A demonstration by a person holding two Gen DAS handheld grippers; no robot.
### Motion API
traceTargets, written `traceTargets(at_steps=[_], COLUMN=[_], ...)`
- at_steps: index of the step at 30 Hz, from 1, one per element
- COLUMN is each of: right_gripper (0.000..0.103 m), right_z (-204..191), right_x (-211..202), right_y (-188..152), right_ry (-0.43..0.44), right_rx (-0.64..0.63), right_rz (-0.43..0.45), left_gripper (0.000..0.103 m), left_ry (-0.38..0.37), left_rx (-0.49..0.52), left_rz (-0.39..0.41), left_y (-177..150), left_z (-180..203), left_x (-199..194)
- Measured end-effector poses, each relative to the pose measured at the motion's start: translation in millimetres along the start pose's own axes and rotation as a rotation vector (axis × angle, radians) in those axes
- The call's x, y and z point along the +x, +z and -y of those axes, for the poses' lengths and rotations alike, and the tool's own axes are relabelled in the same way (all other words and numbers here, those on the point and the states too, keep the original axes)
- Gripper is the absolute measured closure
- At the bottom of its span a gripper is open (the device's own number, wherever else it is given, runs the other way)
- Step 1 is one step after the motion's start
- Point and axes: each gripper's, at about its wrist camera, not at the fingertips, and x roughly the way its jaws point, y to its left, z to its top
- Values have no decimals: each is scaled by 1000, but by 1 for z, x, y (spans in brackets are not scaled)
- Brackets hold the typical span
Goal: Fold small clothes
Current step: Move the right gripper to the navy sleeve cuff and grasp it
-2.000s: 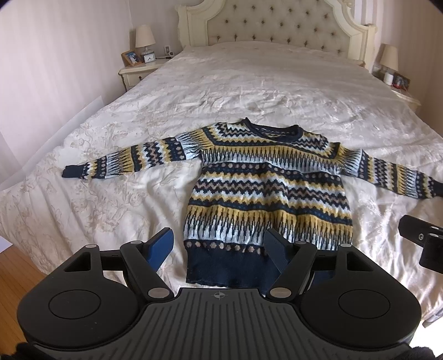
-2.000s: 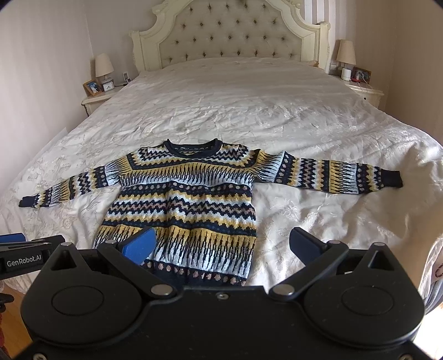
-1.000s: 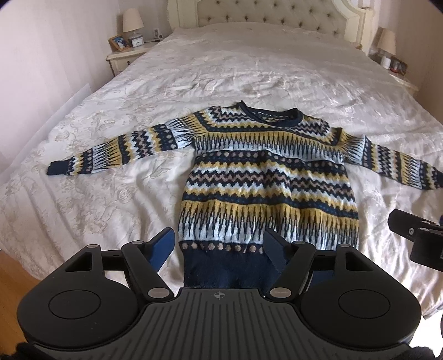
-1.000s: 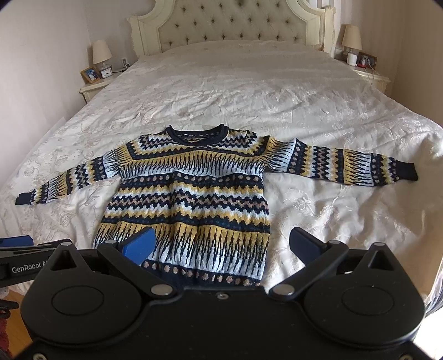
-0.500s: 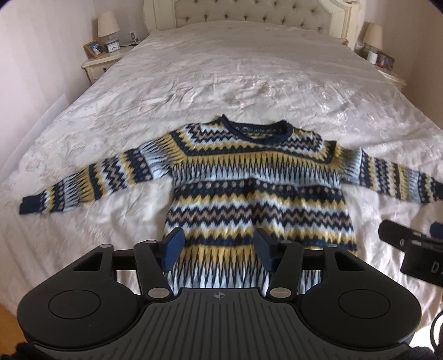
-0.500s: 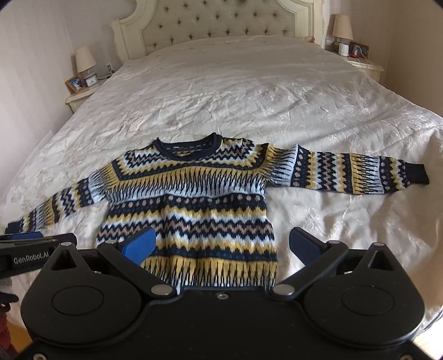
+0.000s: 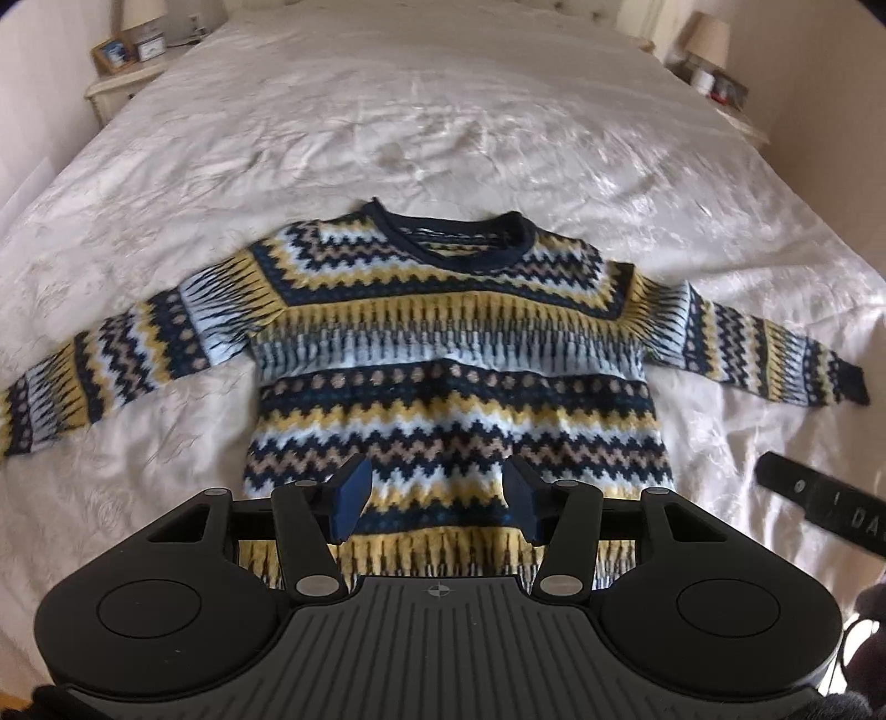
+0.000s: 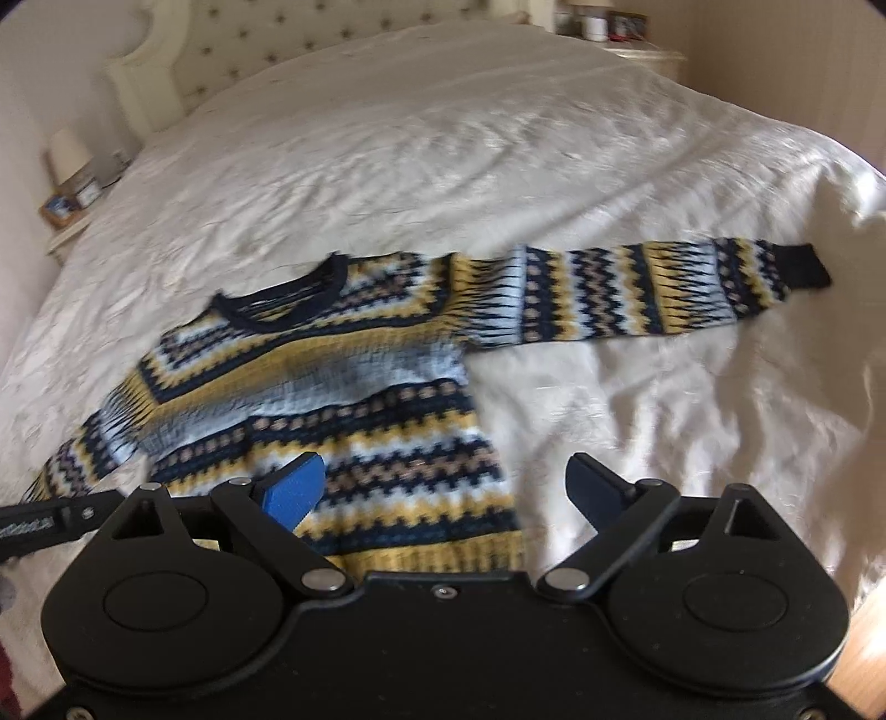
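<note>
A navy, yellow and pale-blue patterned sweater (image 7: pixel 454 354) lies flat and face up on the white bed (image 7: pixel 443 138), both sleeves spread out sideways. My left gripper (image 7: pixel 434 493) is open and empty, hovering over the sweater's lower body near the hem. My right gripper (image 8: pixel 443 487) is open and empty, over the sweater's lower right side (image 8: pixel 387 443), with the right sleeve (image 8: pixel 664 288) stretched out beyond it. The right gripper's body shows at the right edge of the left wrist view (image 7: pixel 819 509).
A tufted cream headboard (image 8: pixel 221 50) stands at the far end of the bed. Nightstands with lamps and photo frames flank it, one on the left (image 7: pixel 127 61) and one on the right (image 7: pixel 714 72). The bed's right edge drops off near the sleeve cuff (image 8: pixel 803 266).
Both grippers have moved forward over the sweater, so the hem is now beneath them. The right wrist view has swung right toward the right sleeve. Both stay open.
</note>
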Motion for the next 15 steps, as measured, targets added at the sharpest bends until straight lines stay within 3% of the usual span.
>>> traceTargets(at_steps=[4, 8, 15], right_gripper=[15, 15, 16], right_z=[34, 80, 161], right_x=[11, 24, 58], right_y=[10, 25, 59], right_ry=[-44, -81, -140], right_rx=[55, 98, 97], right_rz=[3, 12, 22], left_gripper=[52, 52, 52], left_ry=[16, -2, 86], left_rx=[73, 37, -45], left_rz=[-30, -61, 20], left_y=[6, 9, 9], left_z=[21, 35, 74], left_x=[10, 17, 7])
